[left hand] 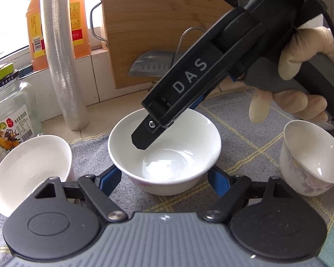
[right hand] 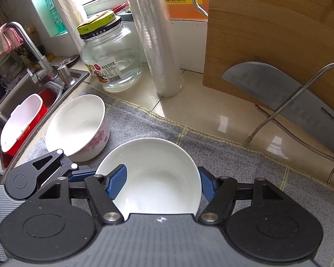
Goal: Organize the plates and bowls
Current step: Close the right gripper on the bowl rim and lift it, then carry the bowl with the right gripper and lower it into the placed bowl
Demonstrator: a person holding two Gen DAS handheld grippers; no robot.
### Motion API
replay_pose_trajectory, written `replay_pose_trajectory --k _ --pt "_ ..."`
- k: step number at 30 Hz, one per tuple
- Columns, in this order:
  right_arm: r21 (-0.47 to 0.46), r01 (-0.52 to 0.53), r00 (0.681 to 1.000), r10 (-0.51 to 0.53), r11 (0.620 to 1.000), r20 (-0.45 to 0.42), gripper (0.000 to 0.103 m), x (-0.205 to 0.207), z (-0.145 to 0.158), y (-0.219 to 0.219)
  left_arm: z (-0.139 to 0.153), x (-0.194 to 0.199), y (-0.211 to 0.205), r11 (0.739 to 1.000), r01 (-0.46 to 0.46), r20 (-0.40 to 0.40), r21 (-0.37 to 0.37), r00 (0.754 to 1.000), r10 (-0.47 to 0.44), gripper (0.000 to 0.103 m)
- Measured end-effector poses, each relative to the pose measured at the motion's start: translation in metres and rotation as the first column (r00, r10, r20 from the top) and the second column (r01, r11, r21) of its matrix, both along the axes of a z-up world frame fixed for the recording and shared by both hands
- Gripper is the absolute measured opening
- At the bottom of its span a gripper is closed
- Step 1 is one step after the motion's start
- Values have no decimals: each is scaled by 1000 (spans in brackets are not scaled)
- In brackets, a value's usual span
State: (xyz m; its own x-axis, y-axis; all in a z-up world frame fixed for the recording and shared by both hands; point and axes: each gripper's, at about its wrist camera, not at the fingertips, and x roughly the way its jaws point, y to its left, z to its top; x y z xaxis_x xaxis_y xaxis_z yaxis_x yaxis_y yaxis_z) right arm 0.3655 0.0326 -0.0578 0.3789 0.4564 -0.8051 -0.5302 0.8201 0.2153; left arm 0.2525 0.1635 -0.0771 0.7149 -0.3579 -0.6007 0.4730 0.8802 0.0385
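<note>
- Sprawling under everything is the grey mat [right hand: 222,155], a woven cloth with pale yellow check lines, soft enough to keep the crockery from skating on the glossy tile counter [right hand: 211,111].
- Leaning behind it stands the bamboo cutting board [right hand: 278,33], flat and grained, with a steel cleaver [right hand: 278,89] resting against it (worth keeping well clear of).
- Centre stage sits the middle bowl [left hand: 164,146], smooth white glazed ceramic, round and deep, upright on the mat; a left bowl [left hand: 31,166] and a right bowl [left hand: 311,160] with pink flowers flank it, all apart.
- Dropping in from above, the right gripper [right hand: 162,184] is spread wide, one blue pad inside the rim and one outside, gripping nothing yet.
- Waiting low on the near side, the left gripper [left hand: 164,178] is also wide open, its blue pads either side of the bowl's base, holding nothing.
- My read: pinch the wall squarely and close slowly, since the glaze looks slippery, then lift straight up before nesting it into a neighbour.
</note>
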Motion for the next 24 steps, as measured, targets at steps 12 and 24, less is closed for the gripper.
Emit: replay_pose_trajectory --k 12,24 --pt "48 12 1000 -12 999 -4 74 -47 23 -7 34 -39 1 999 41 -90 19 995 -39 84" --pt "79 26 1000 -26 996 -2 74 -109 42 -17 56 -91 -7 992 113 -115 60 988 -105 84"
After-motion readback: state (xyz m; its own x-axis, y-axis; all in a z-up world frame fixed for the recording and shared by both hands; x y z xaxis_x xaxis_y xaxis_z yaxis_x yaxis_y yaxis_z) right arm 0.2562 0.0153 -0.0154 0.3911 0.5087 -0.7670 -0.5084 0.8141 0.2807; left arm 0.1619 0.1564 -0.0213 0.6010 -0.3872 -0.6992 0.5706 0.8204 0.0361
